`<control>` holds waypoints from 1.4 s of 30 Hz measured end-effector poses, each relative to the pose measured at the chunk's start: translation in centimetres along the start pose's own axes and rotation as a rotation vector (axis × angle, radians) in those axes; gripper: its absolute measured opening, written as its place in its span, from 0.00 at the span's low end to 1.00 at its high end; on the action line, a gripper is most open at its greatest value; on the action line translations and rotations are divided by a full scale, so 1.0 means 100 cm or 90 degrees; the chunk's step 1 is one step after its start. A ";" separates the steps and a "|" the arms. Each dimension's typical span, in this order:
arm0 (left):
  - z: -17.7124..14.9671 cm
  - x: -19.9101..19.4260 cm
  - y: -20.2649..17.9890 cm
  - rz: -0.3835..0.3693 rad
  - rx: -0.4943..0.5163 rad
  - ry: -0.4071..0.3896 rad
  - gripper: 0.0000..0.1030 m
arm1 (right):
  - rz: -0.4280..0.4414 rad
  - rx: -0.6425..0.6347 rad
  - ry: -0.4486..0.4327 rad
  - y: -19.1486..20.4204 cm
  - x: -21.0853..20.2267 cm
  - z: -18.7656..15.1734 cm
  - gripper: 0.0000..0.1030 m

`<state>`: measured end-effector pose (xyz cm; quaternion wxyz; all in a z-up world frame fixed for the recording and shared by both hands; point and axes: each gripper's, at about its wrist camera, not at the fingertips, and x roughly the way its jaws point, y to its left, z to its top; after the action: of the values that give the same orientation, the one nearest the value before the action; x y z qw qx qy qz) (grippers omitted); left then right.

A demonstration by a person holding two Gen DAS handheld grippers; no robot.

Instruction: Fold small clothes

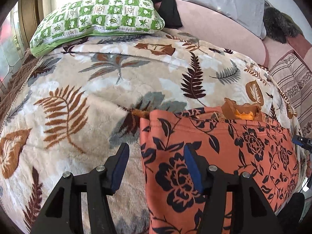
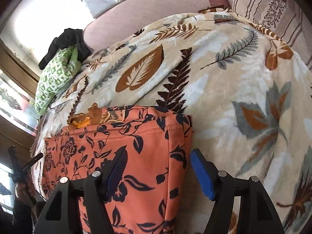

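Folded orange floral garment [image 1: 218,156] lay flat on the leaf-print blanket [image 1: 81,97], long axis toward the cameras. Left gripper [image 1: 156,167] straddled its left edge, right gripper [image 2: 158,173] its right edge, both released, holding nothing. Bare blanket flanked it.

Leaf-print blanket [image 1: 117,81], pink headboard [image 1: 214,25], bright window [image 2: 17,105].

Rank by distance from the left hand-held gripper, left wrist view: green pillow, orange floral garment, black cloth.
1. Orange floral garment: directly under the left hand-held gripper, right side.
2. Green pillow: far side of bed, upper left.
3. Black cloth: behind the pillow, top centre.
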<state>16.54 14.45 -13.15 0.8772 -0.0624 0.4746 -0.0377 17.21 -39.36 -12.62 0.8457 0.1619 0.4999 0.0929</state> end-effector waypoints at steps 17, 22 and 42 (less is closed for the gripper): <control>0.028 -0.010 -0.009 0.042 0.033 -0.093 0.03 | -0.114 -0.125 -0.073 0.032 -0.004 0.021 0.07; 0.015 0.057 -0.004 0.101 0.033 0.017 0.07 | -0.107 -0.079 0.024 0.005 0.061 0.030 0.09; -0.099 -0.009 -0.058 0.074 0.048 0.029 0.72 | 0.125 0.155 0.001 0.001 -0.002 -0.083 0.71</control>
<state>7.77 8.06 -16.93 0.8685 -0.0007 0.4957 -0.0063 9.83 -37.80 -16.12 0.8063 0.3112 0.4899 0.1143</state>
